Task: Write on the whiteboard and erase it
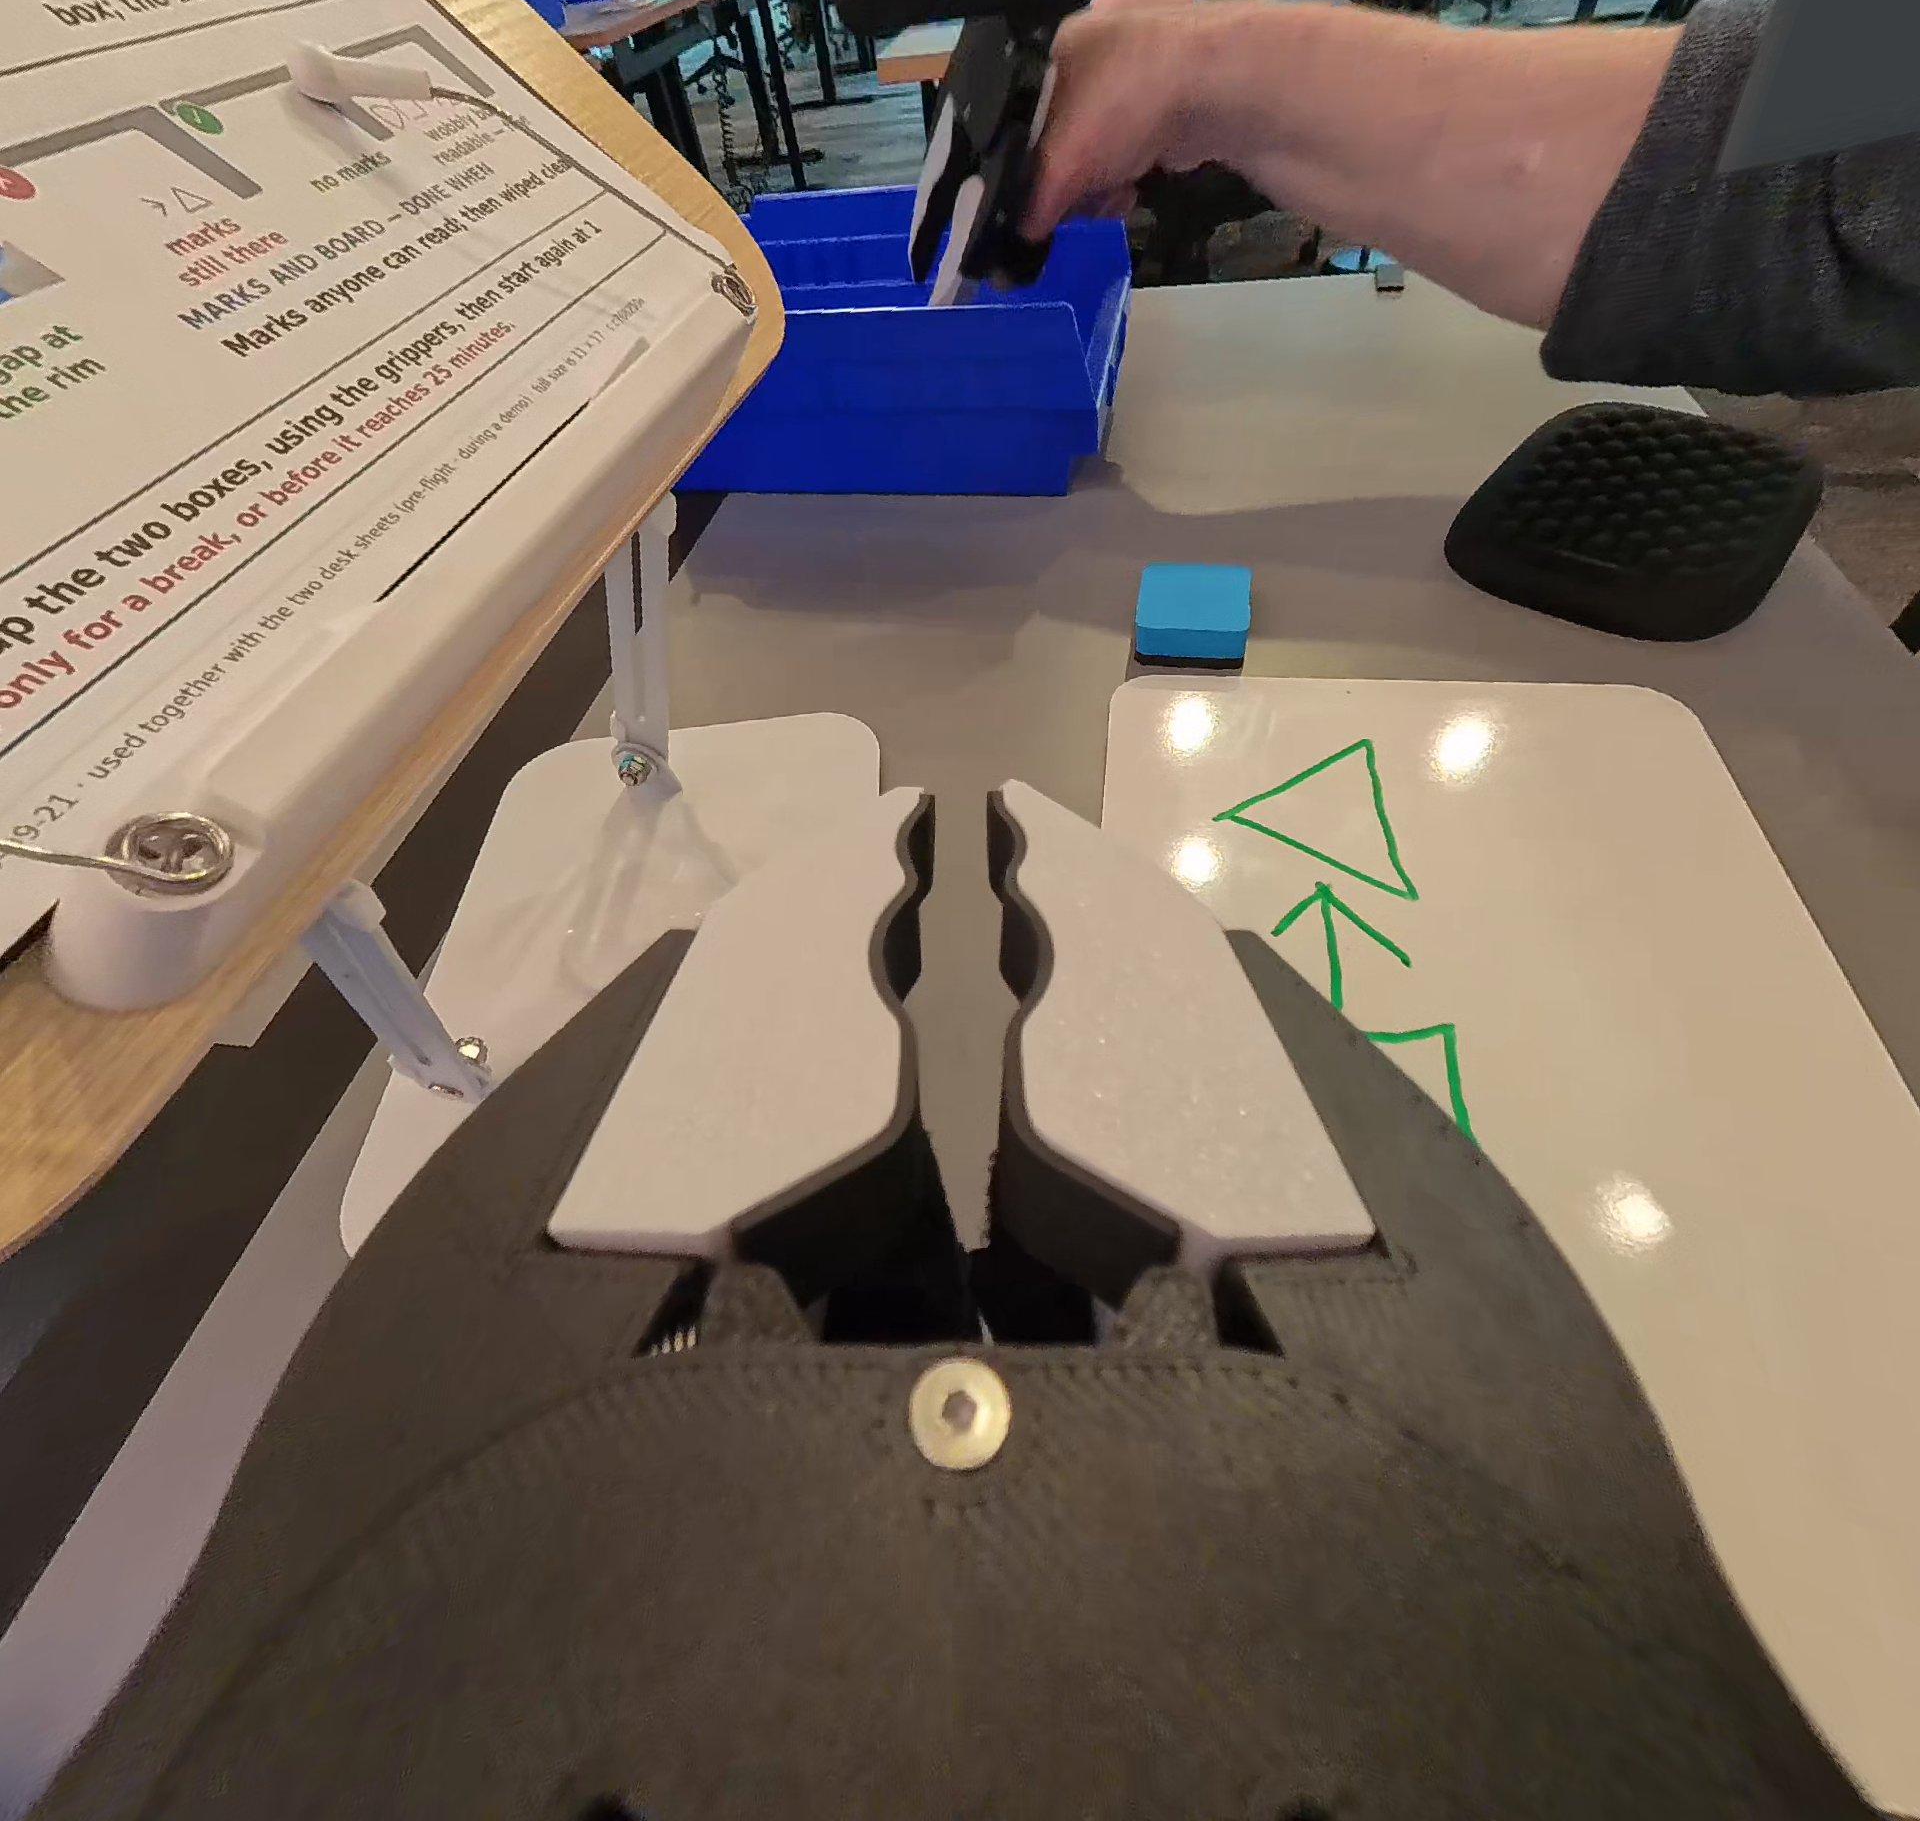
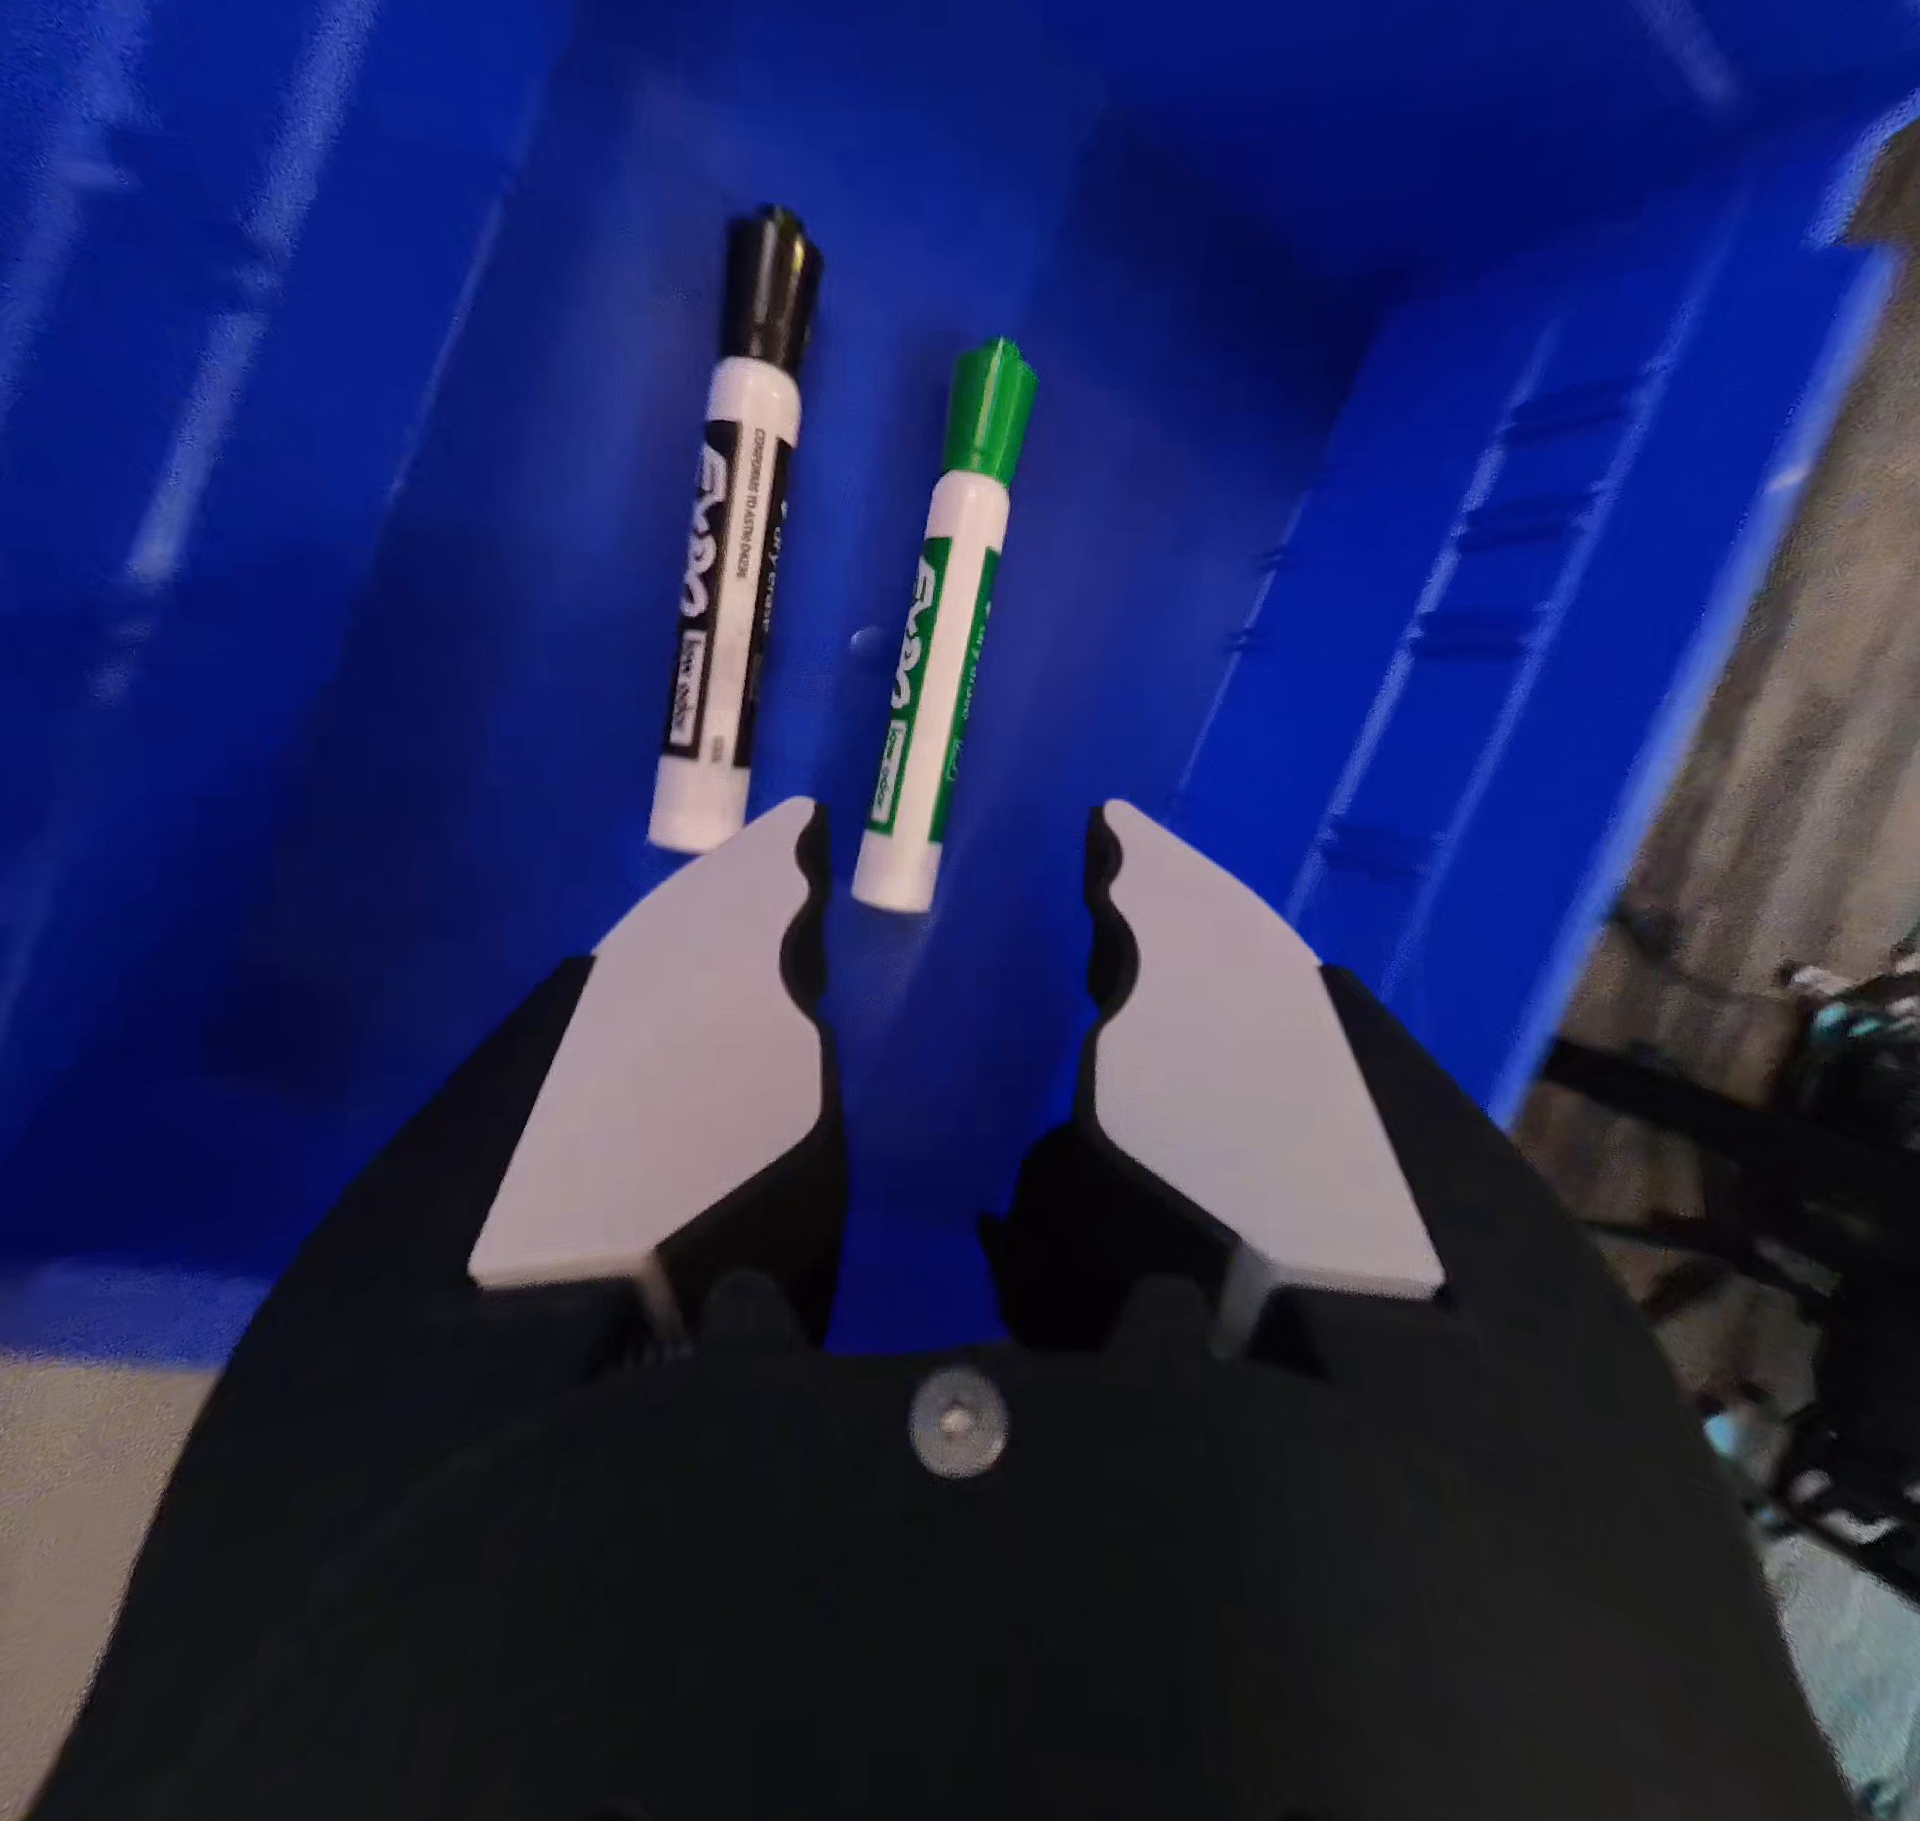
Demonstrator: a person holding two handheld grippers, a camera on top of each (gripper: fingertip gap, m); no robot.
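Green marker and black marker lie in the blue bin under the spread, bare right gripper, while the left gripper, narrowly parted and bare, hovers beside the marked whiteboard.

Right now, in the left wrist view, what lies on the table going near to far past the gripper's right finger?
Whiteboard with green marks → blue eraser → blue bin, right gripper above it.
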